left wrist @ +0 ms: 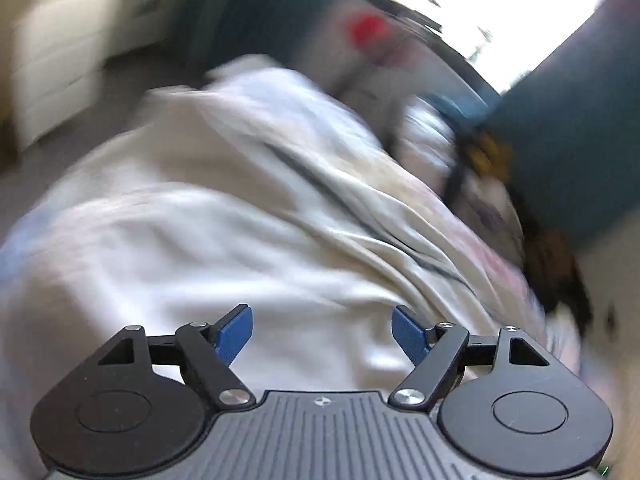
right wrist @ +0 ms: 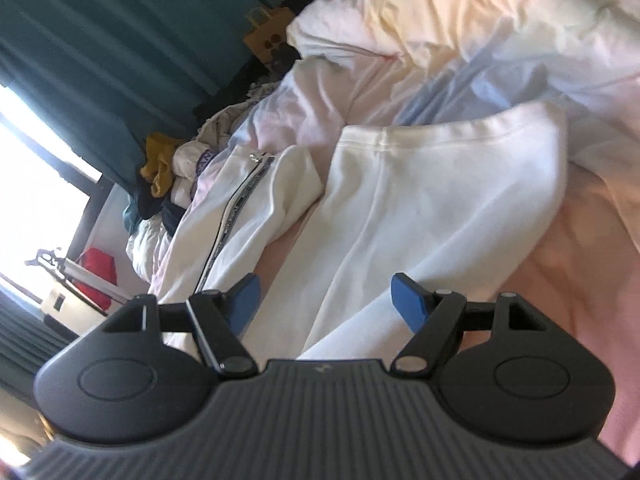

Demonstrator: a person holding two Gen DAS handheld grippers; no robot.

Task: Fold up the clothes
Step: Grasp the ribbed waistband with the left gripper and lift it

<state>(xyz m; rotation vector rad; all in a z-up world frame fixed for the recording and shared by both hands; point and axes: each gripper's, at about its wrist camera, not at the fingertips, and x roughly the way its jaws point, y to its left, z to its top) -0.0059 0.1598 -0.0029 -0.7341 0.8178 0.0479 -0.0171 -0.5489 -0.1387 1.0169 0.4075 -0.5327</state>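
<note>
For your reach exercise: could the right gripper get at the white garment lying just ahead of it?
Probably yes: the right gripper is open, the white garment lies spread directly ahead on the pink bedding, and nothing covers it.

The trousers (right wrist: pixel 400 200) lie on the bed (right wrist: pixel 580 280). Left of the trousers lies a zipped jacket (right wrist: pixel 240 200); beyond them, rumpled bedding (right wrist: pixel 480 40); far left, seemingly a clothes heap (right wrist: pixel 168 176).

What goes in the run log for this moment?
left gripper: open, above blurred pale cloth | right gripper: open, over white garment | nothing gripped
</note>
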